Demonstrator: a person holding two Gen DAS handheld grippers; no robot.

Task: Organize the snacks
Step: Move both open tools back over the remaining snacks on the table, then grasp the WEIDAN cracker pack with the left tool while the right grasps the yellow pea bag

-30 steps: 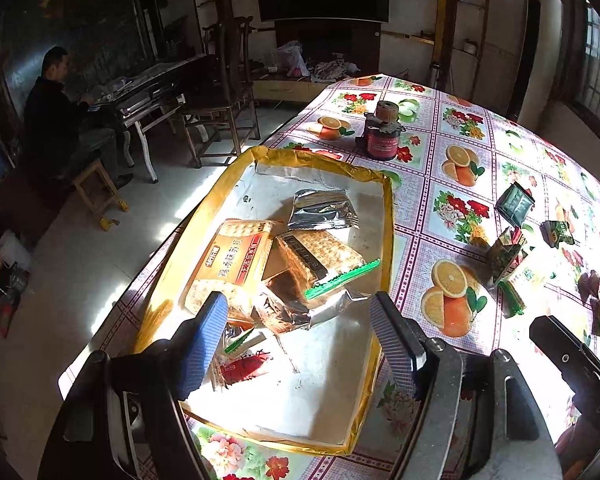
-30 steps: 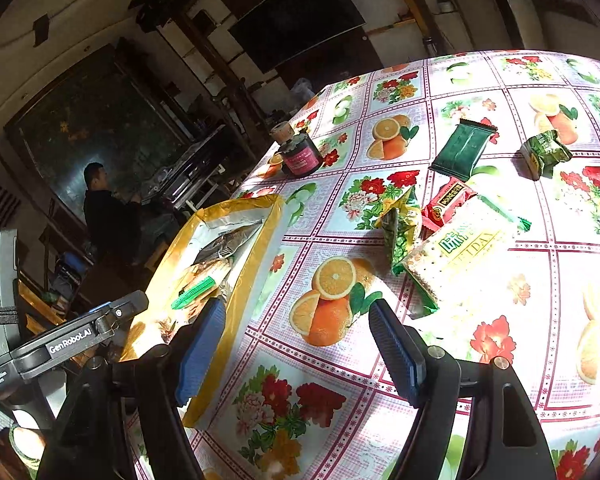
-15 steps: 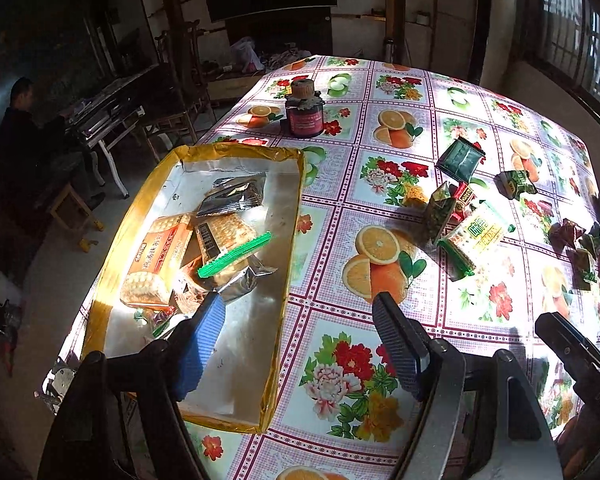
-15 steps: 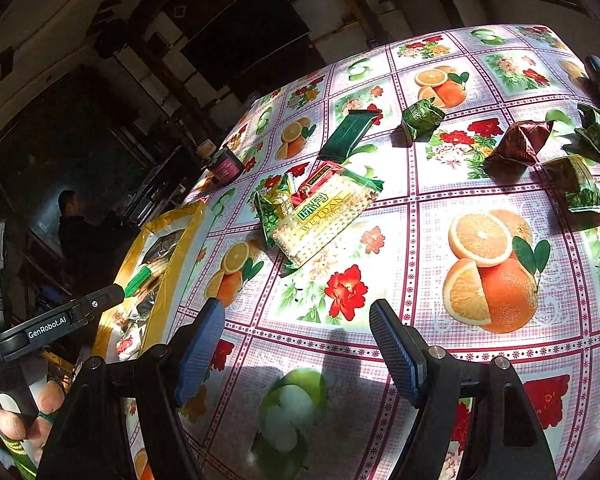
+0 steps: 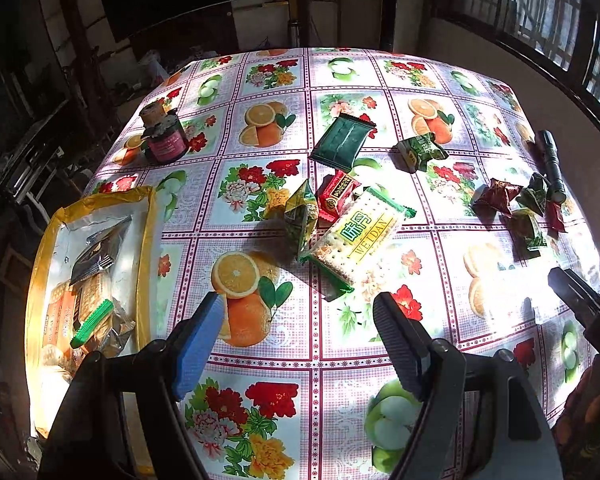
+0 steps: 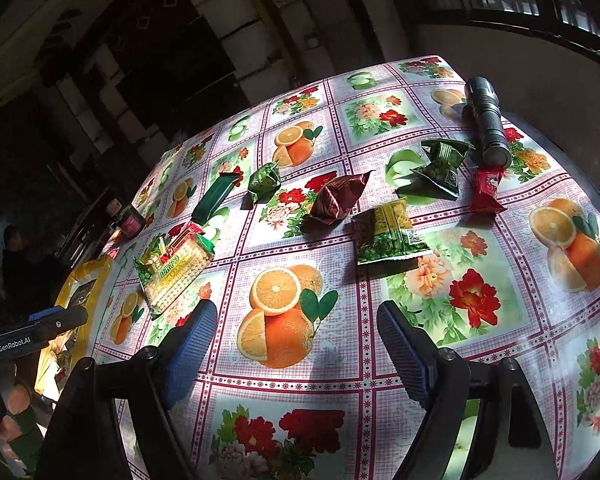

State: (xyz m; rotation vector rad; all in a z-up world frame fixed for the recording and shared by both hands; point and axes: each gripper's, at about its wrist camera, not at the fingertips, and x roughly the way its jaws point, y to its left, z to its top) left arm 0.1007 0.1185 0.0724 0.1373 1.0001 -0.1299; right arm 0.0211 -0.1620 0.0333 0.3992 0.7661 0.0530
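My left gripper (image 5: 298,336) hangs over the tablecloth (image 5: 260,84) with its jaws wide and empty; the cracker pack (image 5: 358,236) lies just ahead of them, touching a red packet (image 5: 336,194) and a green-yellow packet (image 5: 300,214). My right gripper (image 6: 296,344) is spread wide too, holding nothing, with a green-yellow snack bag (image 6: 388,232) ahead of it and a maroon wrapper (image 6: 336,200) beyond. Only the left view shows inside the gold-rimmed tray (image 5: 148,240), far left, already holding packs. Only the right view shows the flashlight (image 6: 486,120) whole. The tray's near end is hidden behind my finger.
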